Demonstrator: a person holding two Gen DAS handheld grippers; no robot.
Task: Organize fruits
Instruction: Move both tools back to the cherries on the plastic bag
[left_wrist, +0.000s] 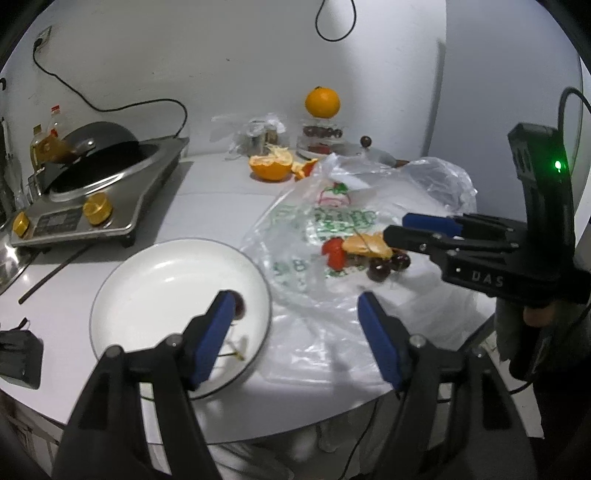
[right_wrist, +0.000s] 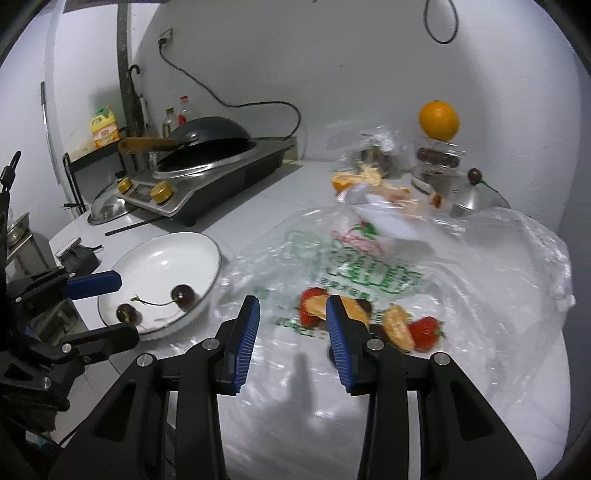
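Observation:
A white plate (left_wrist: 147, 288) (right_wrist: 162, 258) sits at the table's near left and holds two dark cherries (right_wrist: 183, 295) joined by stems. A clear plastic bag (left_wrist: 325, 221) (right_wrist: 369, 266) lies flat to its right, with strawberries (left_wrist: 334, 253) (right_wrist: 424, 332), orange segments (left_wrist: 365, 243) (right_wrist: 397, 326) and dark cherries (left_wrist: 391, 266) on it. My left gripper (left_wrist: 295, 306) is open and empty over the plate's right rim. My right gripper (right_wrist: 291, 306) (left_wrist: 395, 227) is open and empty, just short of the fruit pile.
An induction cooker with a black wok (left_wrist: 96, 177) (right_wrist: 207, 162) stands at the back left. A half-peeled orange (left_wrist: 271, 166), a whole orange (left_wrist: 322, 102) atop a clear container, a steel pot lid (right_wrist: 469, 192) and a chopstick (left_wrist: 51, 273) lie around.

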